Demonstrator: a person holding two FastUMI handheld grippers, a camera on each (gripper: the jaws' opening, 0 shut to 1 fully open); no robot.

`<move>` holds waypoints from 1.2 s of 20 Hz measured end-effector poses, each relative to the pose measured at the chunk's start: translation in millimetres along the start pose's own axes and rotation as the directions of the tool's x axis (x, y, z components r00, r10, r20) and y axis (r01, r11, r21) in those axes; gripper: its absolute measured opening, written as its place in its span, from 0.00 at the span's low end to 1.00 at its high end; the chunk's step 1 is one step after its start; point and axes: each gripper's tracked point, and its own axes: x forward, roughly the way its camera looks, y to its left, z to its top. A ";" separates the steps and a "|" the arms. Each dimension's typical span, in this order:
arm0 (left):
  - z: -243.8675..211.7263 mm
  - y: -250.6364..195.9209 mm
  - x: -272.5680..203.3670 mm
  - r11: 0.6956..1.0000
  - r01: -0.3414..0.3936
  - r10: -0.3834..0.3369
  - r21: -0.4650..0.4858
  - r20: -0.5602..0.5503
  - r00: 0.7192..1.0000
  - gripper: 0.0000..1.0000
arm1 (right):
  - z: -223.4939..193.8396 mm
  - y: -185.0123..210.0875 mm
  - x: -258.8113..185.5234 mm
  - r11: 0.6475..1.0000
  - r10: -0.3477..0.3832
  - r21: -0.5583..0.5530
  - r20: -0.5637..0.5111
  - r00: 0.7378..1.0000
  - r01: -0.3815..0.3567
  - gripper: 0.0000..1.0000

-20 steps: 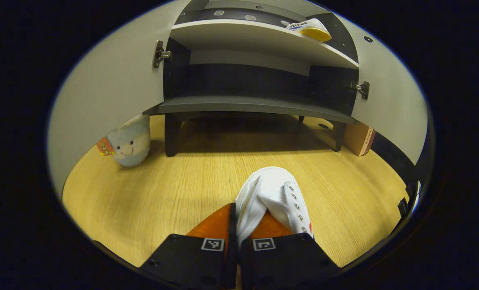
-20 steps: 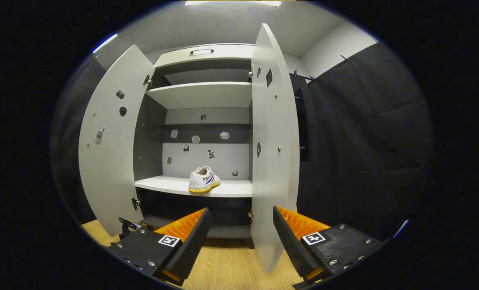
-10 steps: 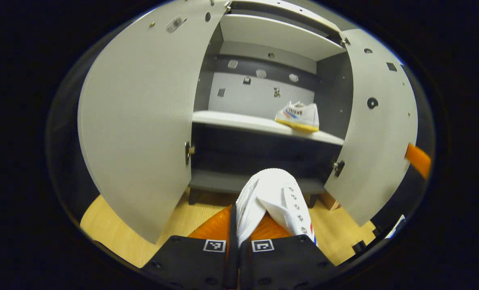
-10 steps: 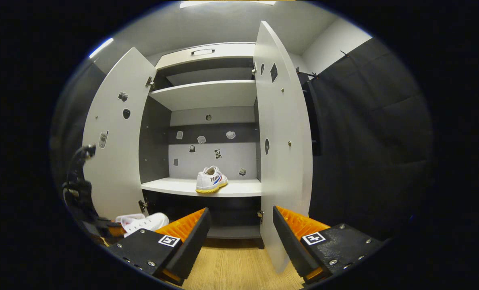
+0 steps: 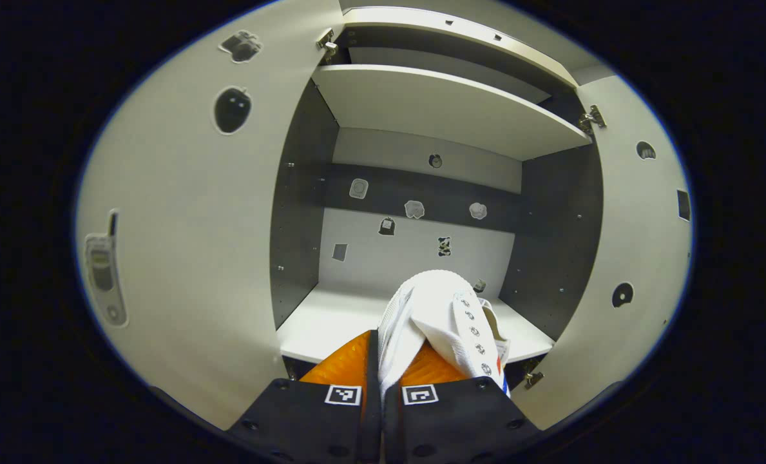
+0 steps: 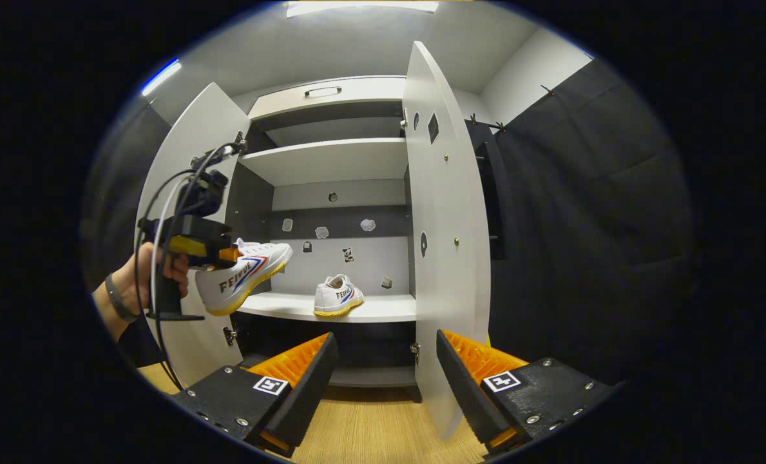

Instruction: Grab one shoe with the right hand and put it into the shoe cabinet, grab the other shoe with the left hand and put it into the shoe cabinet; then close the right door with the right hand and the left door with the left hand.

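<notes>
In the left gripper view, the left gripper (image 5: pixel 377 361) is seen closed on the heel end of a white shoe (image 5: pixel 437 322), whose toe points at 12 o'clock toward the middle shelf (image 5: pixel 331 322) of the shoe cabinet (image 5: pixel 299 212). The left door (image 5: pixel 183 245) stands open at 9 o'clock and the right door (image 5: pixel 634 270) at 3 o'clock. The shoe is best carried level past the shelf edge, lowered sole-down on the bare board toward 10 o'clock, and released only once it is resting. No writing can be read here, and the markings on the small stickers on the back panel are too small to tell. In the right gripper view, the right gripper (image 6: pixel 383 367) is held wide apart and empty at 6 o'clock. The carried shoe, at 9 o'clock, is just short of the shelf, well apart from the second shoe (image 6: pixel 336 298) already standing at centre. Dark lettering is printed on both shoes' sides; it cannot be read with certainty.
</notes>
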 end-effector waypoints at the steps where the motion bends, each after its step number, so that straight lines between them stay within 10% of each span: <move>1: 2.1 -1.6 20.6 1.000 -0.006 0.006 -0.006 -0.020 1.000 0.09 | 0.7 -1.7 -1.7 1.000 -0.005 0.000 0.001 1.000 0.005 0.94; 12: -53.3 10.0 155.9 0.987 -0.115 0.139 0.117 -0.231 0.963 0.09 | 0.7 -6.9 -4.1 0.999 -0.032 -0.004 -0.002 0.999 0.032 0.94; 24: -77.3 17.5 165.8 0.980 -0.134 0.177 0.150 -0.320 0.931 0.11 | -9.3 -0.7 5.6 1.000 -0.007 0.008 -0.022 1.000 0.007 0.94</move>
